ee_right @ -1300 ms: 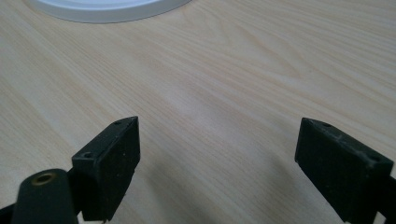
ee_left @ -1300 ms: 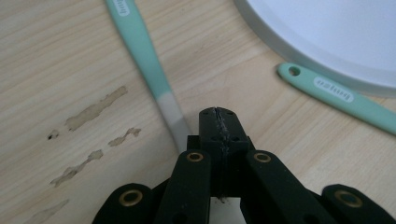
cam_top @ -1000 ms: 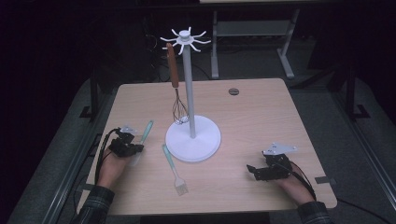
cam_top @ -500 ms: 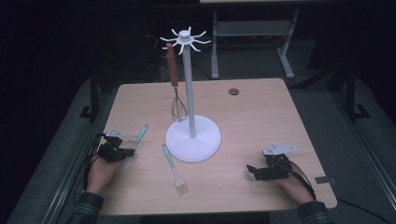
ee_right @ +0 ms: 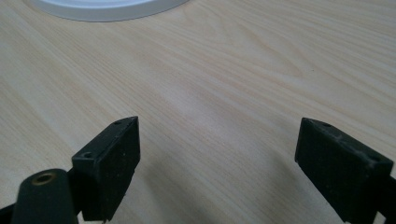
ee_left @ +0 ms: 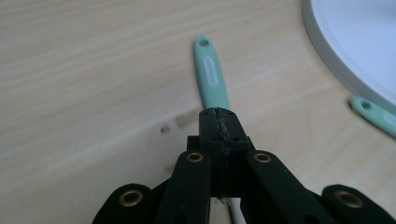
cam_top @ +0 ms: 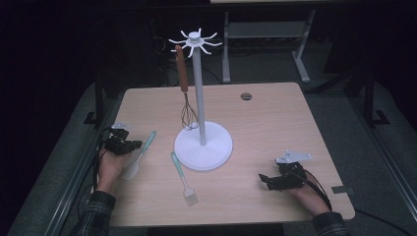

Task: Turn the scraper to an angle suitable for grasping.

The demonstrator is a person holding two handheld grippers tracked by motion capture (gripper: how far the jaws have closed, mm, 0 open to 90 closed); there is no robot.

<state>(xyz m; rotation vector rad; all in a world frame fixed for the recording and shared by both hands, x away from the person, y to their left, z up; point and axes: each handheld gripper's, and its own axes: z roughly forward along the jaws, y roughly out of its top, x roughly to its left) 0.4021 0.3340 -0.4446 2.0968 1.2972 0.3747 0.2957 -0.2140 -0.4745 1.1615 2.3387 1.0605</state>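
The spatula (cam_top: 139, 156) lies at the lower left of the high view on the wooden surface (cam_top: 275, 123), its mint handle pointing toward the upper right and its pale blade toward the lower left. The left gripper (cam_top: 129, 145) sits over its middle, and in the left gripper view the jaws are pressed together on the handle (ee_left: 211, 77), which runs out past their tips toward the top of the frame. A brush (cam_top: 182, 177) with a mint handle lies just right of the spatula, near the bottom centre, its handle end close to the white base (cam_top: 203, 146) of a stand whose pole rises at the centre. A whisk (cam_top: 186, 93) with a brown handle hangs from a hook at the stand's top. At the lower right the right gripper (cam_top: 265, 180) rests on the surface, its jaws spread wide over bare wood in the right gripper view (ee_right: 212, 158).
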